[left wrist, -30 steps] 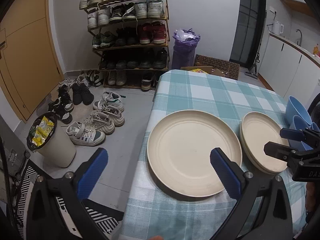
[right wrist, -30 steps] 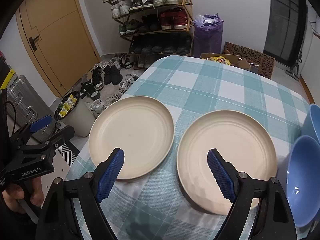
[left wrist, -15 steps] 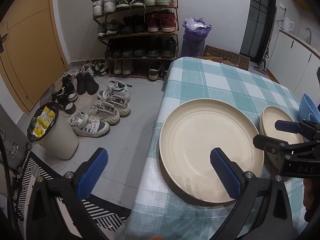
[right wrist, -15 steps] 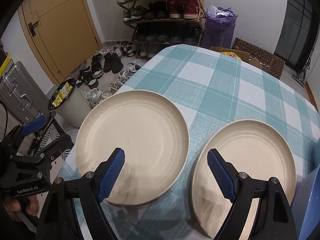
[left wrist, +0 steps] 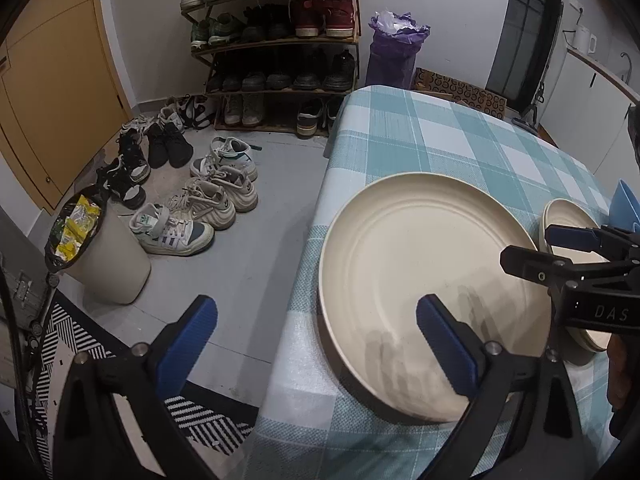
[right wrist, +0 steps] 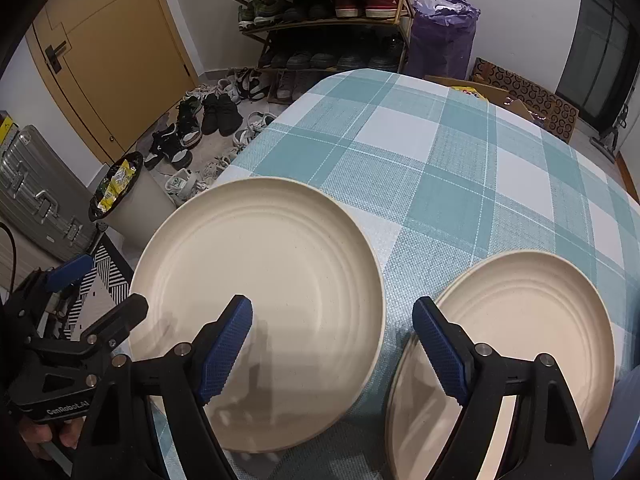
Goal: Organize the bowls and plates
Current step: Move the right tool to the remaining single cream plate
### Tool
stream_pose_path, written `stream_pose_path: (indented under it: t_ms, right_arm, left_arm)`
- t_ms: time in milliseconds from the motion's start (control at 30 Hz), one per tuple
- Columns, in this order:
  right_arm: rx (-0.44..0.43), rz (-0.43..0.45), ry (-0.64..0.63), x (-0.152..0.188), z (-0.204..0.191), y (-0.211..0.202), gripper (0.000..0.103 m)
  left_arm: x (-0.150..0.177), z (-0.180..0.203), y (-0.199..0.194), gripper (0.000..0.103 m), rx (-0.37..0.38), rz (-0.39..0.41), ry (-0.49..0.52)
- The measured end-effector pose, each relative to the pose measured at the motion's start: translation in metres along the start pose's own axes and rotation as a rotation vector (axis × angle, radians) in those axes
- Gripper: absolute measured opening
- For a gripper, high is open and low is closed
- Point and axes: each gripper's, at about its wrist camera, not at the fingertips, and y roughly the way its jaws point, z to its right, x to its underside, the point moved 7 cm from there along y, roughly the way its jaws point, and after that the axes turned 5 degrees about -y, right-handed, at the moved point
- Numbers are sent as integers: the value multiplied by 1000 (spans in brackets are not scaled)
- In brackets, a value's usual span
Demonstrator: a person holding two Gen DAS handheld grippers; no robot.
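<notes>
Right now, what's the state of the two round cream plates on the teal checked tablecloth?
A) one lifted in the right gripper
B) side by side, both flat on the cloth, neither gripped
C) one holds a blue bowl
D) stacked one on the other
B: the larger round cream plate and the smaller round cream plate lie apart on the teal checked tablecloth, with the left gripper and right gripper both open over them.

The right plate (right wrist: 520,320) runs off the bottom edge of the right wrist view, its near rim hidden behind the right gripper's (right wrist: 332,344) finger. In the left wrist view that gripper (left wrist: 560,252) covers most of this plate (left wrist: 568,216). The blue bowl (left wrist: 624,200) shows only as a sliver at the right edge. The left plate's (right wrist: 260,300) near rim is blurred.
</notes>
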Motion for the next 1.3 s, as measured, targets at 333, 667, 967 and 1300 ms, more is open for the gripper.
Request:
stream_pose_path:
  t_ms: [333,667,967,1300]
  right_arm:
    - [-16,-37,-5,-3,-5,17,81]
    - [-6,-71,-31,3,-9,23,80]
    - [-30,-96,-37,7,-15,28,73]
    - [-4,-108,-37,15,-13,30,59]
  left_arm:
    - [3,4,7,96,40,-18,9]
    - [9,6,16,76,76,-52,6]
    - [15,1,19,66,77,-68,-6]
    - [17,1,19,53,84,-74,-3]
